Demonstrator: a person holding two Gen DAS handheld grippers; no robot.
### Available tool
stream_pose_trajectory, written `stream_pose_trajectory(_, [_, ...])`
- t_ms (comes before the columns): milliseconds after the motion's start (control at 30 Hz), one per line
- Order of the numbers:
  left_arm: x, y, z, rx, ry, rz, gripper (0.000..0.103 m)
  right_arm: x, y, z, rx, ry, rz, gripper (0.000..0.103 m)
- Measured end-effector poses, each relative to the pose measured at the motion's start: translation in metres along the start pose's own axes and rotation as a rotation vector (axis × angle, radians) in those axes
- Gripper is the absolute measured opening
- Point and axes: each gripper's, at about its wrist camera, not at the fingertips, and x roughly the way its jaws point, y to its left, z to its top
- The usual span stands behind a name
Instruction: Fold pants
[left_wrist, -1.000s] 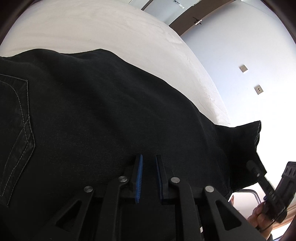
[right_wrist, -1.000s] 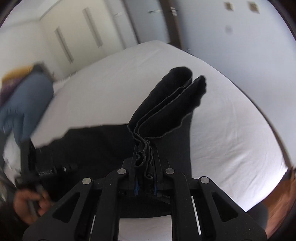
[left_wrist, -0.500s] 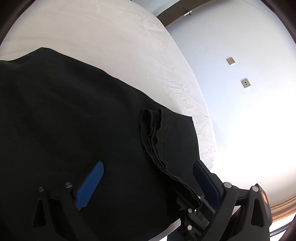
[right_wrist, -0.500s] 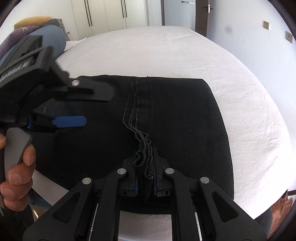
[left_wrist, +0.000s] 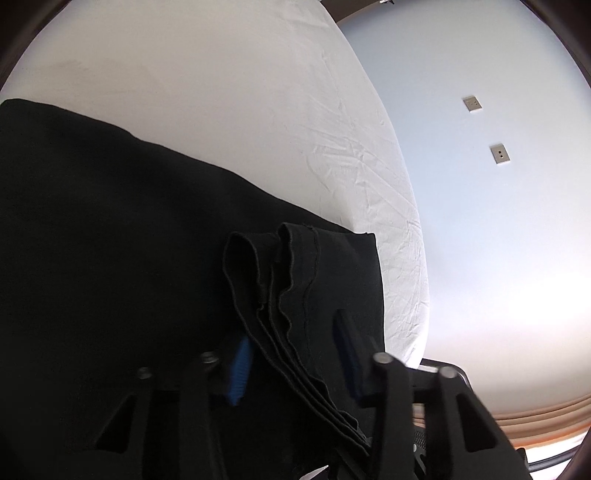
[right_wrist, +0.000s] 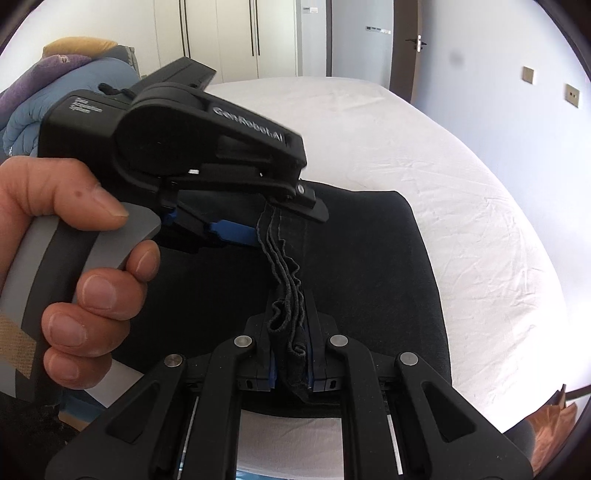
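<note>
Black pants (right_wrist: 369, 266), folded flat on white bed, hems bunched

Bare white bed (right_wrist: 461, 206) right of and beyond black pants (right_wrist: 369, 258); left gripper (right_wrist: 284, 218) crowding hems from left

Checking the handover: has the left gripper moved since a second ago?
Yes. In the right wrist view the left gripper has come in from the left edge over the white bed, closing around the pants hem.

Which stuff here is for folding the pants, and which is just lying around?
For the job:
- black pants
- right gripper, shut on their bunched edge
- left gripper, its jaws just closing around the same edge
- white bed

Just lying around:
- blue blanket pile
- wardrobe doors
</note>
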Motion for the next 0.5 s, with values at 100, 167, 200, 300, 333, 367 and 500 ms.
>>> stream_pose_trajectory(100, [0.000, -0.002, -0.003, 0.036, 0.004, 0.011, 0.009, -0.007, 0.001, -0.002, -0.024, -0.006, -0.010, 0.010])
stream_pose_trajectory(167, [-0.003, -0.003, -0.003, 0.052, 0.002, 0.009, 0.008, -0.011, 0.003, -0.003, -0.041, -0.005, -0.016, 0.010])
stream_pose_trajectory(200, [-0.006, -0.003, -0.004, 0.063, 0.001, 0.008, 0.008, -0.013, 0.004, -0.004, -0.046, -0.004, -0.016, 0.010])
stream_pose_trajectory(300, [-0.015, -0.003, -0.001, 0.095, -0.001, 0.009, 0.008, -0.018, 0.012, -0.005, -0.078, -0.009, -0.019, 0.010])
stream_pose_trajectory(333, [-0.018, -0.002, -0.001, 0.105, -0.002, 0.010, 0.007, -0.020, 0.015, -0.004, -0.090, -0.012, -0.019, 0.010])
stream_pose_trajectory(367, [-0.023, 0.000, 0.000, 0.116, -0.002, 0.014, 0.007, -0.020, 0.019, -0.005, -0.102, -0.013, -0.017, 0.010])
stream_pose_trajectory(500, [-0.036, 0.003, 0.007, 0.157, 0.004, 0.039, 0.007, -0.016, 0.034, -0.010, -0.143, -0.005, 0.013, 0.010])
